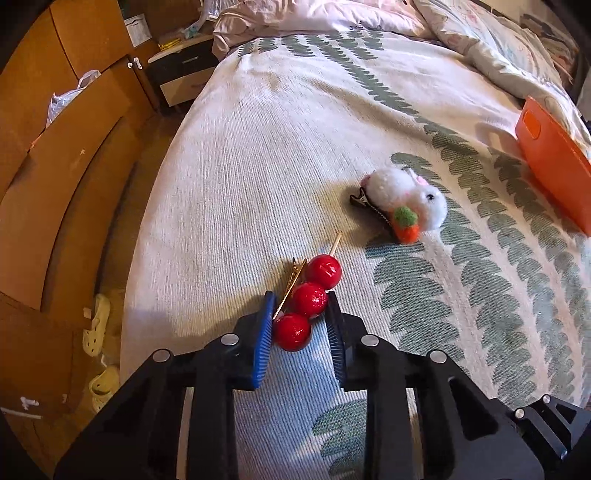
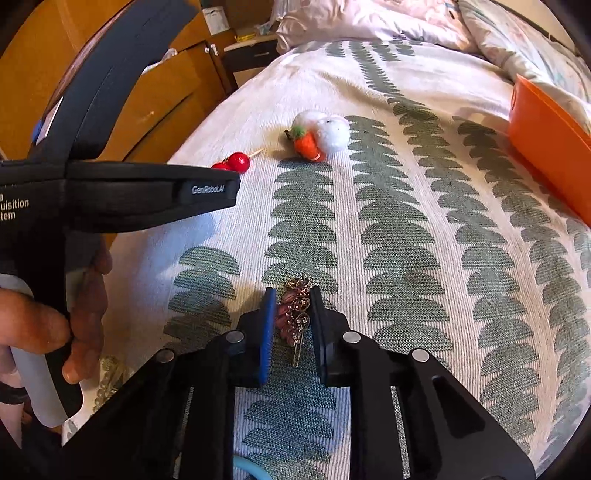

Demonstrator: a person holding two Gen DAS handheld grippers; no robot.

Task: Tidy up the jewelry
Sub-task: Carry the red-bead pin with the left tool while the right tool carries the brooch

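Bedspread (image 1: 258,177), white weave with green leaf print, covers the bed. Rumpled pink duvet (image 1: 295,16) at far end. Dark nightstand (image 1: 181,72) beside orange wooden wardrobe (image 1: 48,155). Pale clogs (image 1: 96,323) on floor. Plastic bag (image 1: 68,98) against wardrobe.

Counted three hair clips on the bed: one red-ball clip (image 1: 308,301), one white bunny clip (image 1: 402,201), one pink jewelled clip (image 2: 293,314). Also one orange box (image 1: 554,158) and two tools.

orange box (image 1: 554,162) cut off at right edge.
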